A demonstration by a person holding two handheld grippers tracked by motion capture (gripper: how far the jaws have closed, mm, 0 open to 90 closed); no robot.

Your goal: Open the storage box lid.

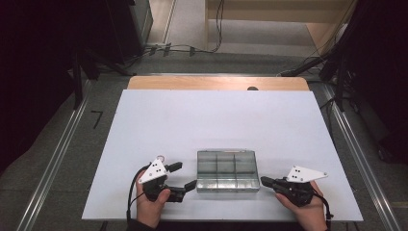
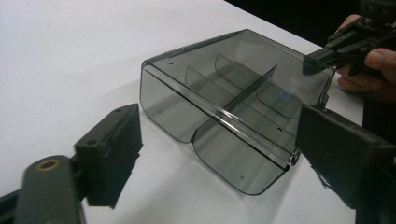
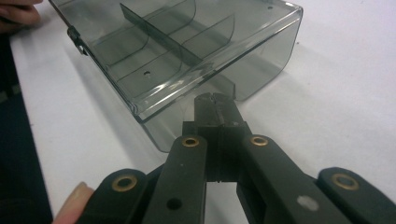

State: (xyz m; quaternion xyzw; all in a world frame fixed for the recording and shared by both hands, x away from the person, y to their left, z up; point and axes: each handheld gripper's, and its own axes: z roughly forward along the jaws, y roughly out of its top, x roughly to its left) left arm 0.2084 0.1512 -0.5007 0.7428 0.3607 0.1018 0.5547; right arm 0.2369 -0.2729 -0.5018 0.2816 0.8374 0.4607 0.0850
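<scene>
A smoky clear plastic compartment box (image 1: 226, 171) lies on the white table top (image 1: 216, 120) near the front edge, its dividers visible and its compartments empty. My left gripper (image 1: 185, 175) stands open just left of the box, one finger (image 1: 191, 184) close to the box's front left corner. In the left gripper view the box (image 2: 224, 98) lies ahead between the wide-apart jaws of the left gripper (image 2: 219, 130). My right gripper (image 1: 263, 181) is shut, its tips at the box's front right corner. The right gripper (image 3: 215, 100) has nothing between its fingers and nearly touches the box (image 3: 187, 42).
A wooden strip (image 1: 216, 83) borders the table's far edge. Cables (image 1: 192, 48) and dark stands lie on the floor beyond. Metal rails (image 1: 53, 159) run along both sides of the table. The person's other hand (image 2: 369, 70) holds the right gripper (image 2: 327, 51) past the box.
</scene>
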